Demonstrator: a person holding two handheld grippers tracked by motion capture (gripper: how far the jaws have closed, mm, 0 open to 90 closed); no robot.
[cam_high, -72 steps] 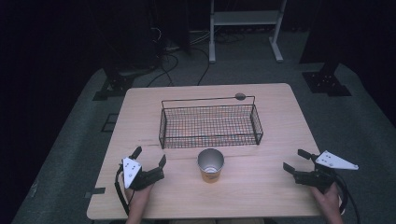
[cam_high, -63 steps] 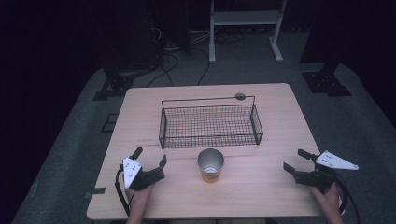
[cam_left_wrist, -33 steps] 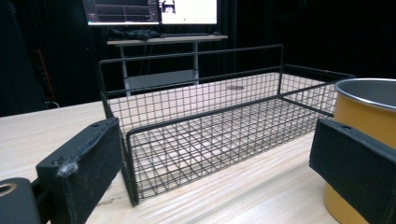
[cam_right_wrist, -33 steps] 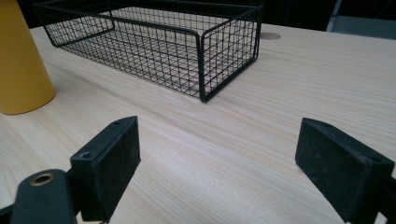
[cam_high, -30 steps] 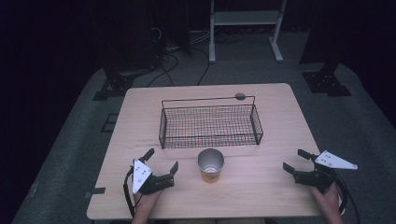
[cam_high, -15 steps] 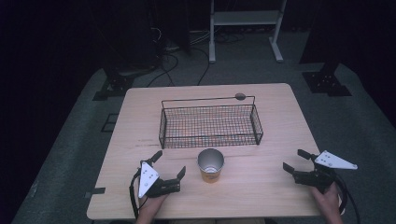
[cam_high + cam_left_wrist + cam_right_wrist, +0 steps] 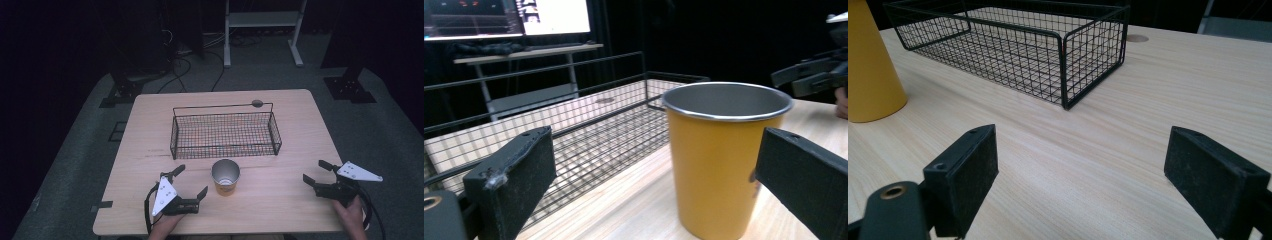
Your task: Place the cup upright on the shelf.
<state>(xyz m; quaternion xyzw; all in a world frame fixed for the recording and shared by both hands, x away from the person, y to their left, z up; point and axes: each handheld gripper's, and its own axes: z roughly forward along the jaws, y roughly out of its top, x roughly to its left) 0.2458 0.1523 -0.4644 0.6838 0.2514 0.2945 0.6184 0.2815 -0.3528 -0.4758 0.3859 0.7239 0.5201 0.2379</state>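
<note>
Dark floor is surrounding the pale tabletop [image 7: 280, 200], which is carrying a wire basket [image 7: 225, 131] and, just before it, a yellow cup [image 7: 225, 177]. Left tool [image 7: 190, 189] is lying wide open and empty, apparently lining up on the cup; right tool [image 7: 316, 172] is waiting, likewise open and empty.

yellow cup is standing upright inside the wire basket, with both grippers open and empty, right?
Not quite. The yellow cup stands upright on the table, just in front of the wire basket, not inside it. The high view shows it outside the near wall. The rest holds: the left gripper and the right gripper are both open and empty.
</note>
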